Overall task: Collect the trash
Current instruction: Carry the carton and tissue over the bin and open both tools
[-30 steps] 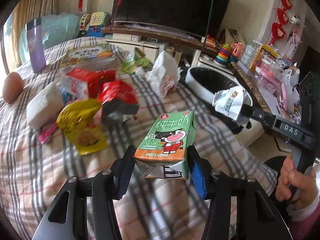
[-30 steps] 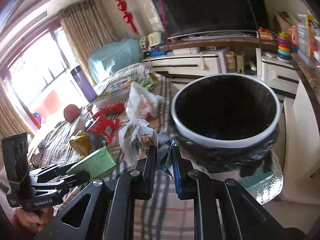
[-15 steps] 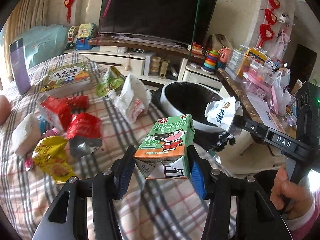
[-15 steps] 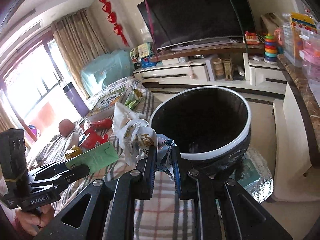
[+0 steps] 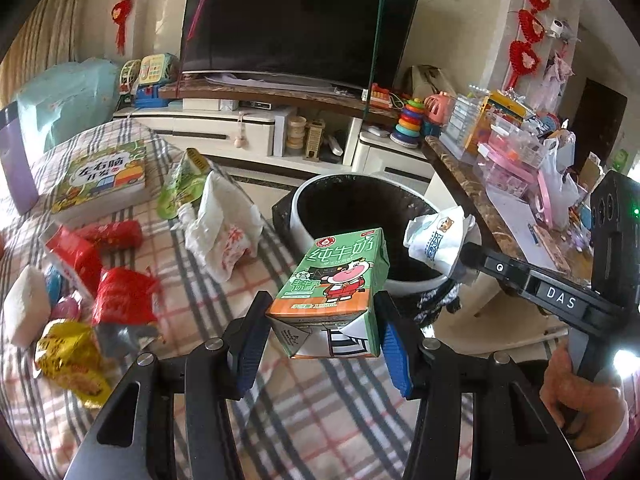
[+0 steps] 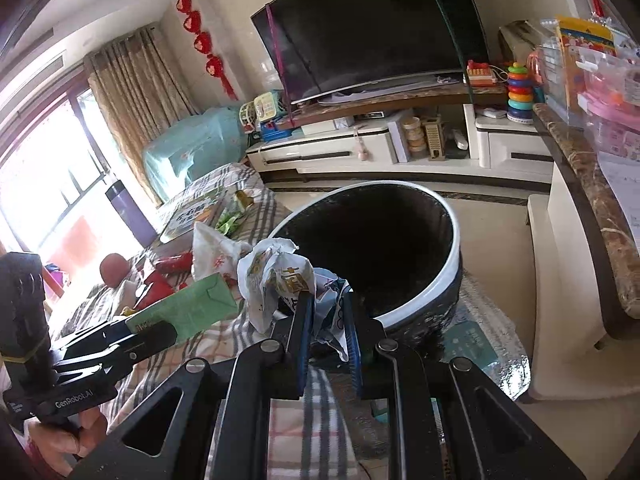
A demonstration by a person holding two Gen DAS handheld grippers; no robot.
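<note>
Over the last second both hands have swung from the littered bed toward the bin. The left gripper fingers clamp the milk carton; the right gripper pinches a crumpled wrapper beside the rim, nearly ready to drop

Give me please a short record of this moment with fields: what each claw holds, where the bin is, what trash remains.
left claw: shut on green milk carton
right claw: shut on crumpled white wrapper, at the bin's rim
trash bin: black inside, white rim, beside the checked bed
remaining trash on bed: white plastic bag, red wrapper, yellow snack packet
</note>
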